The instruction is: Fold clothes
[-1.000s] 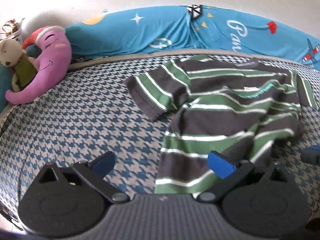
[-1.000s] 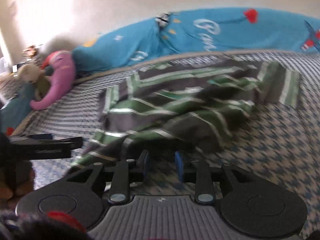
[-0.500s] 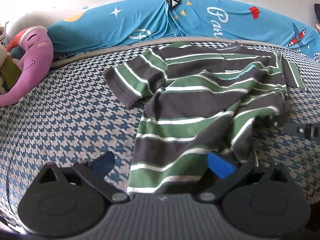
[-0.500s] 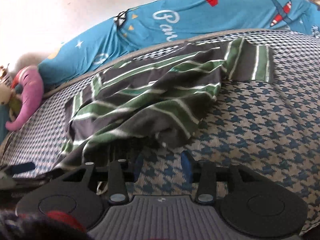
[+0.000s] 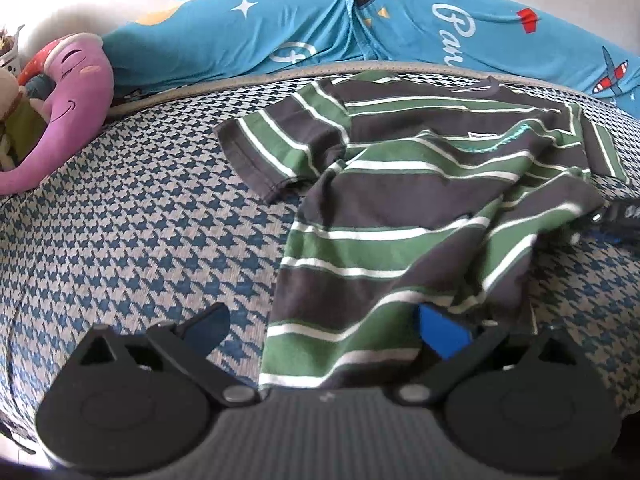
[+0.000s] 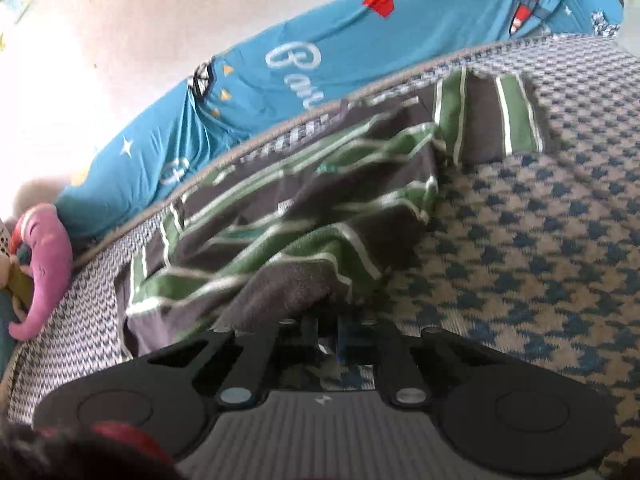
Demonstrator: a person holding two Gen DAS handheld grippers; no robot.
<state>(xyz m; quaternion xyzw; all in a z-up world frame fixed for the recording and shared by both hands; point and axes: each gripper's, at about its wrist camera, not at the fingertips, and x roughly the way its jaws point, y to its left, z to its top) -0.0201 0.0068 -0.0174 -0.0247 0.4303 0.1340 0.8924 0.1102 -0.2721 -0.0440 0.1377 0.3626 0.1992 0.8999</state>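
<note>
A grey T-shirt with green and white stripes [image 5: 400,208] lies spread and rumpled on the houndstooth bed cover [image 5: 140,220]. My left gripper [image 5: 324,332] stands wide open at the shirt's near hem; the cloth lies between its blue pads [image 5: 444,336] and drapes against the right one. In the right wrist view the shirt [image 6: 280,208] bunches up over my right gripper [image 6: 326,334], whose fingers are drawn close together on the hem's corner. The right gripper [image 5: 620,216] also shows under the shirt's right edge in the left wrist view.
A long blue printed pillow [image 5: 280,32] runs along the wall at the back. A purple plush toy [image 5: 68,112] and a teddy bear [image 5: 8,92] sit at the far left. Bare cover [image 6: 540,240] stretches to the right of the shirt.
The right gripper's fingers have closed together on the shirt's corner, and its view has tilted. The cloth there is now bunched up. The left gripper stays open and shifted slightly.
</note>
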